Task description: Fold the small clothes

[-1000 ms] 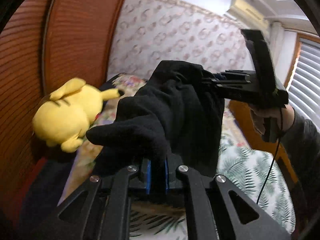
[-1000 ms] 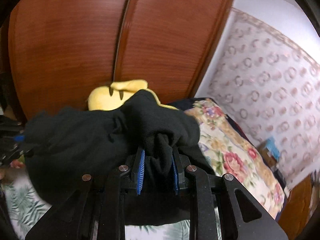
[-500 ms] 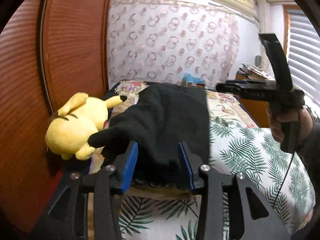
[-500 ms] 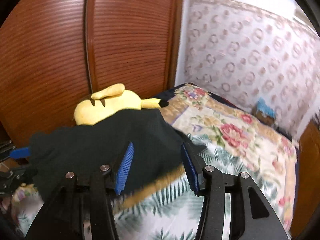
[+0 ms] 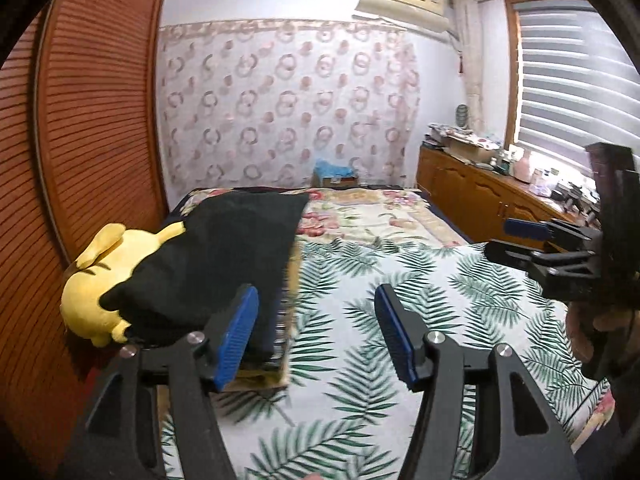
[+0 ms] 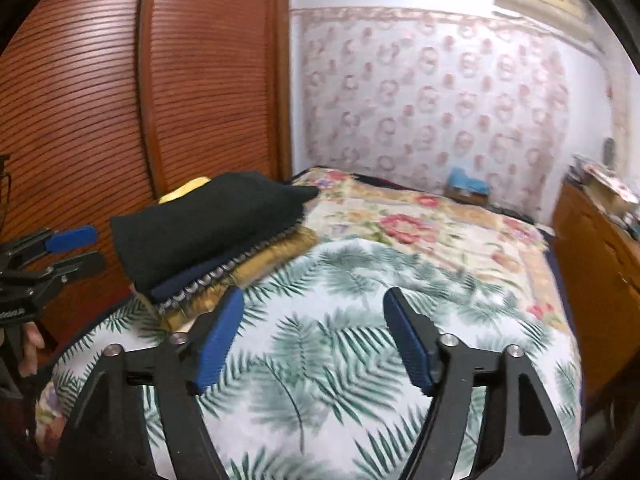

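Letting go is the change: a second ago both tools were clenched on the black garment (image 5: pixel 224 264) and holding it up in the air, half a second ago the jaws were parting around it, and now it lies on top of the pile (image 6: pixel 224 276) at the left side of the bed (image 5: pixel 400 288). The left tool (image 5: pixel 316 328) is released, its blue pads (image 5: pixel 236 332) spread wide with nothing between them, the left pad just beside the near edge of the pile. The right tool (image 6: pixel 312 332) is likewise released and empty, over bare leaf-print cover well to the right of the pile.

By my reading this garment is finished: folded, stacked and freed, so the next piece can be fetched, though no unfolded clothing shows in either view.

The black piece looks like thick, matte fleece, soft-edged, folded into a rough rectangle with one corner drooping toward the far end of the bed. Beneath it, in the right wrist view, sit a navy layer, a band with a small grey-and-white pattern, and a mustard-gold fabric at the bottom, its edge sticking out to the right. A yellow plush (image 5: pixel 96 280) lies against the left of the pile, beside the slatted wooden door (image 5: pixel 96 120). The bed cover is smooth cotton-like cloth, green fronds near, pink florals far.
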{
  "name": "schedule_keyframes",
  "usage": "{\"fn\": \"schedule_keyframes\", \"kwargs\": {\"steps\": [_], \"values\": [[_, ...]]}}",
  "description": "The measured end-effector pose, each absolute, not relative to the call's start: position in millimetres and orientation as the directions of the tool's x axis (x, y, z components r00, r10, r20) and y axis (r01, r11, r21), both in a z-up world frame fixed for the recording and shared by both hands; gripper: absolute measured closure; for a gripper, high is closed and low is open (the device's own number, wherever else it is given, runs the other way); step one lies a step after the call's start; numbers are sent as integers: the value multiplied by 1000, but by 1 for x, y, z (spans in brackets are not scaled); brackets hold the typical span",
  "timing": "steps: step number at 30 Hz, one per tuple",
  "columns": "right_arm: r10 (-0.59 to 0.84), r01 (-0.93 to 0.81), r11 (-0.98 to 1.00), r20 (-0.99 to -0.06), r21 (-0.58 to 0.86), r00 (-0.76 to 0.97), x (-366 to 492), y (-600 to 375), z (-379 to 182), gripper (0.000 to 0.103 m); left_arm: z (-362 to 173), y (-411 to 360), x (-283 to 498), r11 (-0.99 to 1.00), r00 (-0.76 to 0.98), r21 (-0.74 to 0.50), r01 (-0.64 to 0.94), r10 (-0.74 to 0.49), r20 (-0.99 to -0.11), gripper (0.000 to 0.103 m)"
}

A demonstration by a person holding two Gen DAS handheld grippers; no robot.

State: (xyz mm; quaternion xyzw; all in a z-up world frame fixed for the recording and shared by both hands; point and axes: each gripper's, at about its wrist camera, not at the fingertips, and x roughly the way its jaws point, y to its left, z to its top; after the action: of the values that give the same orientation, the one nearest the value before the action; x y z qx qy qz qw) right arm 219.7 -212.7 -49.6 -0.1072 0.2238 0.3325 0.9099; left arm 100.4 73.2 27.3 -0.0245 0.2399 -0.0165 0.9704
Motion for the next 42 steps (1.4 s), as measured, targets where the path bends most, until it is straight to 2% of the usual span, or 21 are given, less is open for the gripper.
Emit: {"fn": "schedule_keyframes", "kwargs": {"steps": [2, 12, 42], "values": [[530, -614, 788, -463, -41, 711, 207, -230, -47, 20, 29, 62, 100, 998, 884, -55, 28, -50, -465, 43], [425, -450, 893, -355, 11, 833, 157, -312, -33, 19, 39, 19, 94, 997, 891, -51, 52, -70, -448, 43], [396, -416, 909, -339, 16, 853, 142, -333, -30, 19, 53, 10, 79, 999, 905, -34, 22, -34, -423, 43]]}}
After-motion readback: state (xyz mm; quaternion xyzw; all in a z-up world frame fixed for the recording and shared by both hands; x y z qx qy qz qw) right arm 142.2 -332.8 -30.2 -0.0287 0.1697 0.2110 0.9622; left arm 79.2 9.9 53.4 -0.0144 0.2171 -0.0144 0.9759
